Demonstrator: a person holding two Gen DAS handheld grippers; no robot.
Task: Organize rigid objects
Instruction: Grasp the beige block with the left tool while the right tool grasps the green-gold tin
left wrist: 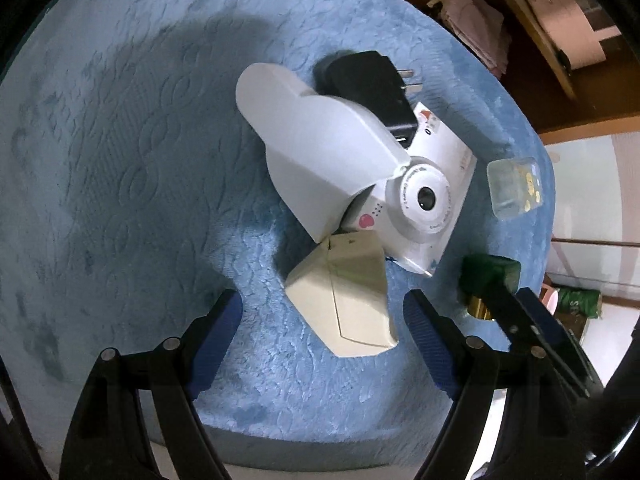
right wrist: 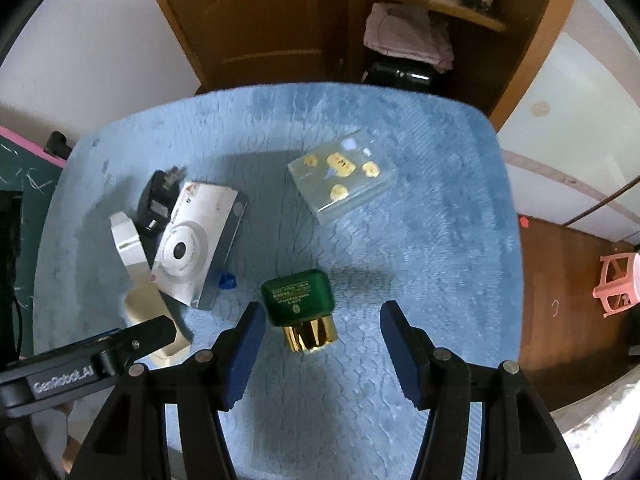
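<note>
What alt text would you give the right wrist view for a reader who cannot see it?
The open right gripper hovers over a green bottle with a gold cap lying on a blue plush mat. To its left a white camera sits in a cluster with a black plug adapter; a clear case lies beyond.

The surface (right wrist: 420, 240) wears plush, matt blue cloth. The green bottle (right wrist: 298, 298) looks glossy, its gold cap (right wrist: 310, 334) mirror-bright metal; the white camera (right wrist: 196, 236) is smooth plastic.

White camera (right wrist: 196, 240) lies lens-up; black charger (right wrist: 158, 204), white box (right wrist: 127, 244) and cream box (right wrist: 154, 320) crowd it, green bottle (right wrist: 300, 304) and clear case (right wrist: 344, 176) apart.
</note>
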